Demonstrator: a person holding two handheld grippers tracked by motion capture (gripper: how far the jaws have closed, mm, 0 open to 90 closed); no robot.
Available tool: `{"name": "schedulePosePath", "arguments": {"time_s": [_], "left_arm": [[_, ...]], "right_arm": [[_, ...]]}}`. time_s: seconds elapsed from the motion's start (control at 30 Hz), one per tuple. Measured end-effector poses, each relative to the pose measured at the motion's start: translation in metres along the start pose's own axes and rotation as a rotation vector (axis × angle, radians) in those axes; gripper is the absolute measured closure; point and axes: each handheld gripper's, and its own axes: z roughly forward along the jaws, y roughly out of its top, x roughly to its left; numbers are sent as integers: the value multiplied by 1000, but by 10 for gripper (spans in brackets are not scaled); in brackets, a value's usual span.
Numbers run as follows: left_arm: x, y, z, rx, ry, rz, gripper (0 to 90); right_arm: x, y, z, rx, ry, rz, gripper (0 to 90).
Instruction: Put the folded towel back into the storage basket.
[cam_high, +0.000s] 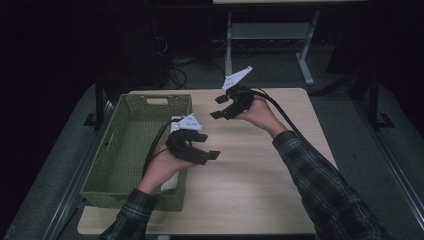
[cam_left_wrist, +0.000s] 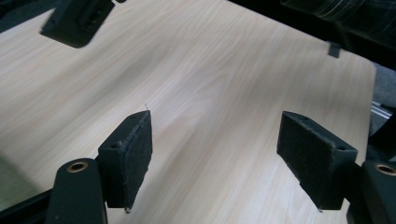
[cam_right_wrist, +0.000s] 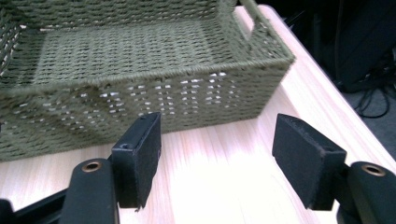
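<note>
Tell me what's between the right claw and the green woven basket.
Nothing: in the right gripper view, a bare strip of wooden table separates the open right claw from the basket's side wall.

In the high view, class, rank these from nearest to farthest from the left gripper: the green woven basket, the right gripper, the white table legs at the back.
1. Green woven basket: directly beside and under the left gripper.
2. Right gripper: up and right, over the table.
3. White table legs: far back on the floor.
</note>
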Motion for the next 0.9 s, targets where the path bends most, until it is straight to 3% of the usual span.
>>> {"name": "schedulePosePath", "arguments": {"time_s": [0.37, 0.5, 0.7, 0.9], "left_arm": [[-30, -1, 47, -5, 8, 43, 230], [-37, -10, 65, 10, 10, 55, 213], [-44, -28, 88, 46, 48, 83, 199], [-45, -44, 109, 89, 34, 57, 180]], "right_arm": [[8, -63, -28, 19, -65, 70, 275], [12, -86, -35, 18, -92, 102, 254], [21, -120, -39, 31, -123, 139, 224], [27, -159, -39, 71, -141, 216, 185]]}}
